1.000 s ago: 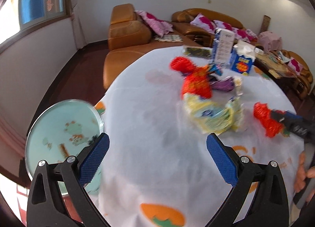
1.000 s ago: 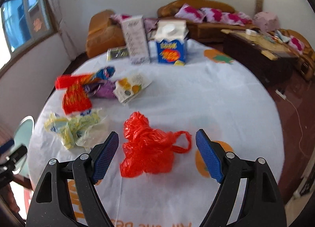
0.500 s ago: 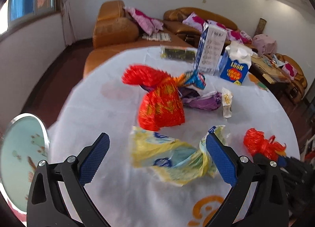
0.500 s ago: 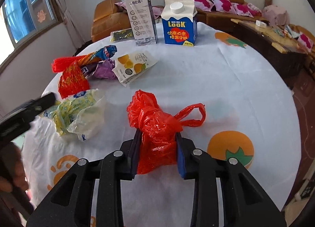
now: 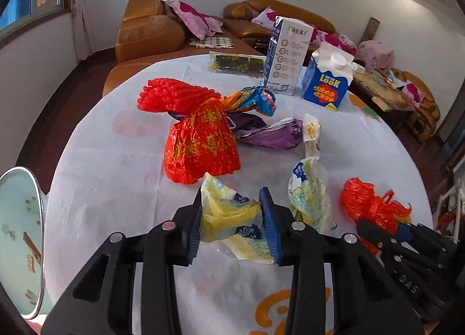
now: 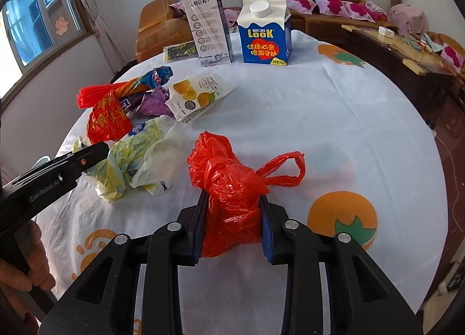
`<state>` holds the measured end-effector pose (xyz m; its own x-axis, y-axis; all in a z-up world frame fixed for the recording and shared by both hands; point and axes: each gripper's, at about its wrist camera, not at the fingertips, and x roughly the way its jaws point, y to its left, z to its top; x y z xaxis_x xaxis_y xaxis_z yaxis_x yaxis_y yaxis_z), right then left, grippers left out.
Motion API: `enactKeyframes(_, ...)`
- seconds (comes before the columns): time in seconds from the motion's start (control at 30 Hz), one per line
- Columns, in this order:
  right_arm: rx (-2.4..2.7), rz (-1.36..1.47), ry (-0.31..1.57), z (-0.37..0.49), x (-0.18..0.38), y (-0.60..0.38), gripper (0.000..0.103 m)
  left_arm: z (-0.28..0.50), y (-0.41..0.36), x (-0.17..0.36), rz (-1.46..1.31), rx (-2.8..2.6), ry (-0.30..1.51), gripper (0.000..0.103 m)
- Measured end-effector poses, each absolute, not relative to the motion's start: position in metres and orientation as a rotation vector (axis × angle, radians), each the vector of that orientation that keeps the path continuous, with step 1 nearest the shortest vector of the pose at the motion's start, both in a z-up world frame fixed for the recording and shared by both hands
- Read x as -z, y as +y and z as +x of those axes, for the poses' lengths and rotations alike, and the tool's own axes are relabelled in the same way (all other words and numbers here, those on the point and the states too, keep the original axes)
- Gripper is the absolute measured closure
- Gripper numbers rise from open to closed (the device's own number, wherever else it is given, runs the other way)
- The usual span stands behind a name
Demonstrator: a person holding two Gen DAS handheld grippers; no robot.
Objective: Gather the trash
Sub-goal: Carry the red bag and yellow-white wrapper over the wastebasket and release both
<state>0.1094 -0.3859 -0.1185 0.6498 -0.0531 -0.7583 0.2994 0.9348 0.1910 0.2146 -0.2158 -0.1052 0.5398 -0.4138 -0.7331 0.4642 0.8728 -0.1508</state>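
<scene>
A crumpled yellow-and-white plastic wrapper lies on the white tablecloth. My left gripper is closing on it, and its blue pads press the wrapper's near end from both sides. From the right wrist view the same wrapper spreads beside the left gripper's tip. My right gripper is shut on a bunched red plastic bag, whose loop handle sticks out to the right. The left wrist view shows that red bag at the right.
Further back lie a red foil bag, a purple wrapper, a red net and a white snack packet. A blue carton and a white carton stand at the far edge. A pale green round dish sits left of the table.
The left gripper moved in over the yellow wrapper and its jaws closed onto it. The right gripper's jaws closed on the red bag, then stayed in place.
</scene>
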Motion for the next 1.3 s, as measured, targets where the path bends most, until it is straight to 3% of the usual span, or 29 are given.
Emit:
enactKeyframes(0.57,0.289,0.244,0.777,0.096,0.101,-0.365,0.075,0.179,-0.149,0.072,0.052,0.445,0.751,0.068)
enactKeyframes(1.3,0.063,0.198,0.739,0.103,0.068,-0.254,0.075,0.171,-0.054,0.066,-0.032,0.288,0.741,0.068)
